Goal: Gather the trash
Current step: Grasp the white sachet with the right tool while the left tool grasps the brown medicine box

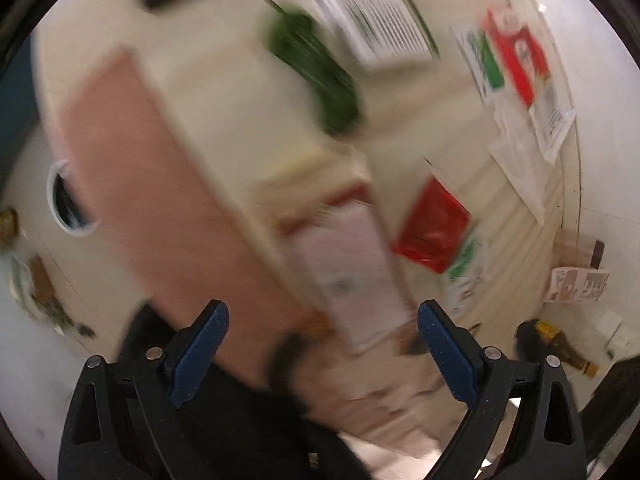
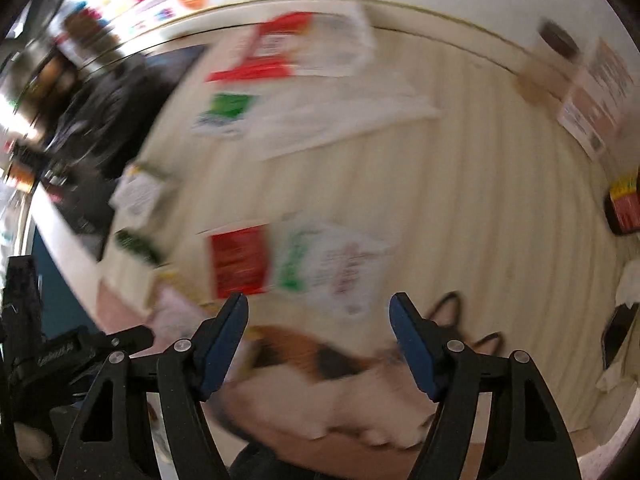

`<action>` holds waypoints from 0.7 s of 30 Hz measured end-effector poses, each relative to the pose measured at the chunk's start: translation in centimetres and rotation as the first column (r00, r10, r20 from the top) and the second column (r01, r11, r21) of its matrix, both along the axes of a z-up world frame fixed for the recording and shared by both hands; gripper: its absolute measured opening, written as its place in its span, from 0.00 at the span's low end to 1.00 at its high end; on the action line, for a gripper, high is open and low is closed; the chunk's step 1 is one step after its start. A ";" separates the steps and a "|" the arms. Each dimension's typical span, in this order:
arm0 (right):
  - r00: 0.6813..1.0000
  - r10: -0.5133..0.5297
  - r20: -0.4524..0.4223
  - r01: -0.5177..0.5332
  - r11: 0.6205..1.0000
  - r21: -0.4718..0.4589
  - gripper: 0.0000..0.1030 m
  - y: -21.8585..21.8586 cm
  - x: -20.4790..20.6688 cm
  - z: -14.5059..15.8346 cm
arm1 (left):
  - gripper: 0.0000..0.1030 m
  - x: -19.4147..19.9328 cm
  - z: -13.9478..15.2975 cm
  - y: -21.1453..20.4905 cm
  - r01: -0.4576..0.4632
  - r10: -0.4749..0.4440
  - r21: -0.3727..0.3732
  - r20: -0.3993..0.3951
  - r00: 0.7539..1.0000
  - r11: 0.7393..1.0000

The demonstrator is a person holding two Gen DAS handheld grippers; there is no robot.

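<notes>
Both views are motion-blurred. Flat wrappers lie on a cream ribbed mat (image 2: 460,208). A red-and-white wrapper (image 2: 276,260) lies just ahead of my right gripper (image 2: 318,308), which is open and empty above it. It also shows in the left wrist view (image 1: 436,228), right of centre. A red, green and white wrapper (image 2: 288,52) lies farther back; it also shows in the left wrist view (image 1: 516,56). A green wrapper (image 1: 312,72) and a pale box (image 1: 352,276) lie ahead of my left gripper (image 1: 322,320), which is open and empty.
A calico cat (image 2: 320,380) lies under my right gripper. A pink panel (image 1: 160,208) runs along the left. A printed sheet (image 1: 372,12) lies at the back. A dark bottle (image 1: 560,348) and a carton (image 1: 580,284) stand at the right. A dark jar (image 2: 622,208) sits at the right edge.
</notes>
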State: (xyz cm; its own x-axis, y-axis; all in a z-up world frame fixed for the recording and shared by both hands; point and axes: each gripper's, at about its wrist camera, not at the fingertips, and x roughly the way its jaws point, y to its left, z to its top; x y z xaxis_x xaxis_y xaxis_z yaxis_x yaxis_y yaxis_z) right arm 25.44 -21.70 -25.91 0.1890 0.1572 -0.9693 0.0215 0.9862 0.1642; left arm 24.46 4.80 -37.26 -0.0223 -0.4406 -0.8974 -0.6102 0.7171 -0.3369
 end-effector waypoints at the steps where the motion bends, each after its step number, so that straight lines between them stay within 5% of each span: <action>1: 1.000 -0.011 -0.008 0.011 1.000 -0.002 0.73 -0.9 0.4 -0.6 | 0.93 0.5 -0.6 -1.2 -0.017 0.016 -0.017 -0.022 1.000 1.000; 4: 0.998 -0.037 -0.041 0.038 0.999 0.009 0.73 -3.0 1.5 -2.2 | 0.93 1.7 -2.0 -2.9 -0.053 0.053 -0.003 -0.084 0.995 0.999; 8: 0.998 -0.005 -0.057 0.005 1.000 0.010 0.73 -3.4 2.1 -4.0 | 0.73 3.0 -1.2 -4.8 0.077 -0.059 0.189 -0.099 0.993 0.979; 9: 0.998 0.015 -0.067 -0.014 1.000 0.018 0.73 -3.2 2.3 -4.5 | 0.62 3.4 -0.8 -5.2 0.129 -0.111 0.246 -0.088 0.990 0.961; 13: 0.990 0.113 -0.082 -0.111 0.993 0.026 0.73 -1.5 3.0 -6.4 | 0.60 4.0 0.5 -6.2 0.321 -0.330 0.466 -0.064 0.942 0.825; 15: 0.985 0.155 -0.075 -0.155 0.988 0.015 0.73 -0.5 3.1 -7.1 | 0.60 3.7 0.2 -5.8 0.358 -0.370 0.499 -0.079 0.926 0.789; 21: 0.954 0.288 -0.080 -0.294 0.954 -0.065 0.78 3.0 2.9 -9.1 | 0.63 3.2 -0.3 -4.2 0.300 -0.313 0.445 -0.046 0.949 0.844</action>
